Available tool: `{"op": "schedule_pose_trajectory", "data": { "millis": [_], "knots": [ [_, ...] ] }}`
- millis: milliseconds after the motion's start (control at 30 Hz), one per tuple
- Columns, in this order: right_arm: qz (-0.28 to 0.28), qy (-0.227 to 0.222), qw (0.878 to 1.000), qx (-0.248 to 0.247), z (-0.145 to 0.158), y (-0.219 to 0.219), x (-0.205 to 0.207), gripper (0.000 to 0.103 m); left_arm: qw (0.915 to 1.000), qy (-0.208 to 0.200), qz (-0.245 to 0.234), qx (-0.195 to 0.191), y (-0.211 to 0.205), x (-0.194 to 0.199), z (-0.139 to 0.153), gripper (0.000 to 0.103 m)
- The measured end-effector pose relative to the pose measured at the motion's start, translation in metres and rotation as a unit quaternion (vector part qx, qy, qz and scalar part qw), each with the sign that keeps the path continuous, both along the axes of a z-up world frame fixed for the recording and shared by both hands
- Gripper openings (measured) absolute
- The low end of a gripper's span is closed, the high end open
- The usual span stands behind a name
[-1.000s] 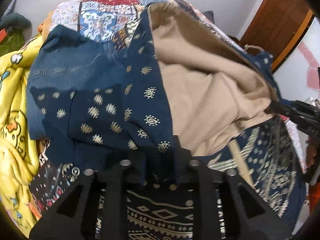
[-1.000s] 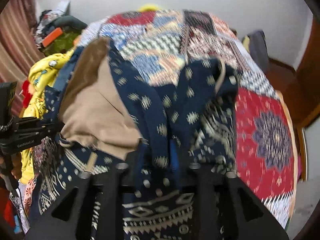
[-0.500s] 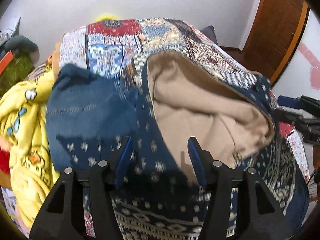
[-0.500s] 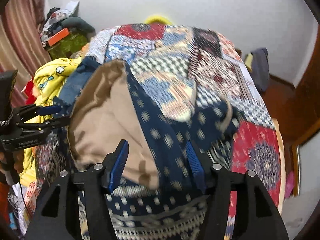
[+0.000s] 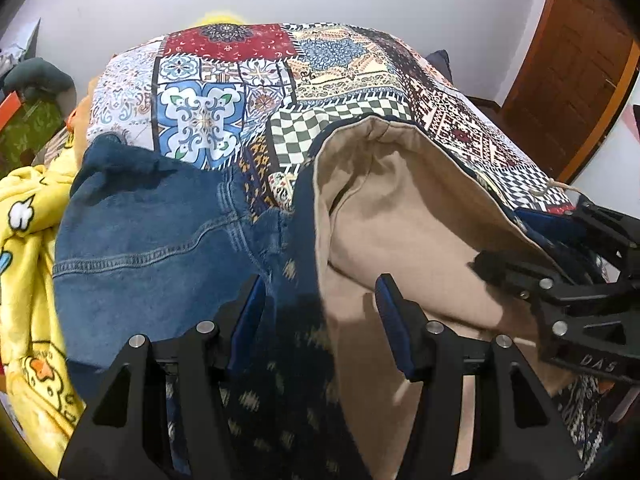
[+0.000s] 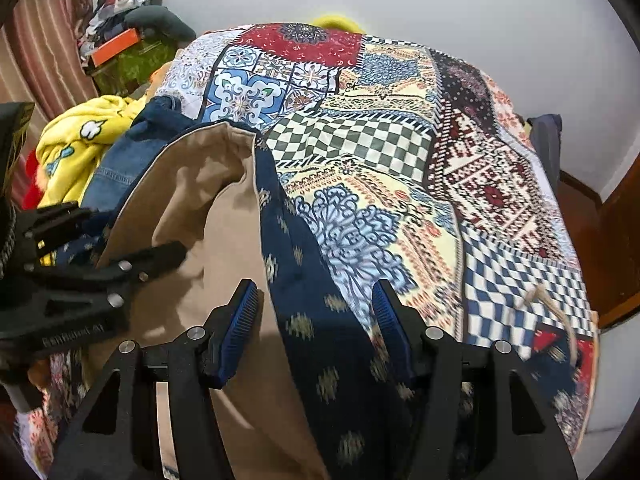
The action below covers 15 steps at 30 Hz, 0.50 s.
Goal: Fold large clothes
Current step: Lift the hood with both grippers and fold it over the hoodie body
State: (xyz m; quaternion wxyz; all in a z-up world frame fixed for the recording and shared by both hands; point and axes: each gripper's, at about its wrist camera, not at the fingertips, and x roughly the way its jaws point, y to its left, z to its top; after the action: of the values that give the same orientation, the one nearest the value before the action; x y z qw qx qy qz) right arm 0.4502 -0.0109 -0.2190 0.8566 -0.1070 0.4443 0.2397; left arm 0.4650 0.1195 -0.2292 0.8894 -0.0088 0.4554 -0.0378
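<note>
A large navy patterned garment with a tan lining (image 5: 400, 216) lies bunched on the patchwork-covered bed (image 5: 224, 112). My left gripper (image 5: 320, 304) is open just above the navy cloth (image 5: 300, 344), holding nothing. My right gripper (image 6: 316, 308) is open over the garment's navy edge (image 6: 304, 280), with the tan lining (image 6: 208, 208) to its left. Each gripper shows in the other's view: the right one (image 5: 560, 280) at the right edge, the left one (image 6: 80, 272) at the left edge.
Blue jeans (image 5: 152, 240) lie left of the garment, beside a yellow cartoon blanket (image 5: 24, 240). A pile of clutter (image 6: 128, 32) stands at the far left by a curtain. A wooden door (image 5: 580, 60) is at the right.
Both grippers were shut on the navy cloth a second ago. They have opened, let it go and drawn back and up. The garment has settled on the bed.
</note>
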Motion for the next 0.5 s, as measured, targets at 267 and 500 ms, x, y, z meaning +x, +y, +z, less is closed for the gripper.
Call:
{"op": "schedule_pose_trajectory", "data": {
  "millis": [267, 500],
  "knots": [
    [-0.014, 0.015, 0.999, 0.036, 0.001, -0.007, 0.003, 0.024, 0.9998, -0.017, -0.009, 0.008, -0.011, 0.0, 0.006, 0.025],
    [-0.004, 0.006, 0.996, 0.083, 0.029, -0.023, -0.018, 0.01, 0.9978, -0.054, -0.033, 0.023, -0.02, -0.033, 0.042, 0.007]
  ]
}}
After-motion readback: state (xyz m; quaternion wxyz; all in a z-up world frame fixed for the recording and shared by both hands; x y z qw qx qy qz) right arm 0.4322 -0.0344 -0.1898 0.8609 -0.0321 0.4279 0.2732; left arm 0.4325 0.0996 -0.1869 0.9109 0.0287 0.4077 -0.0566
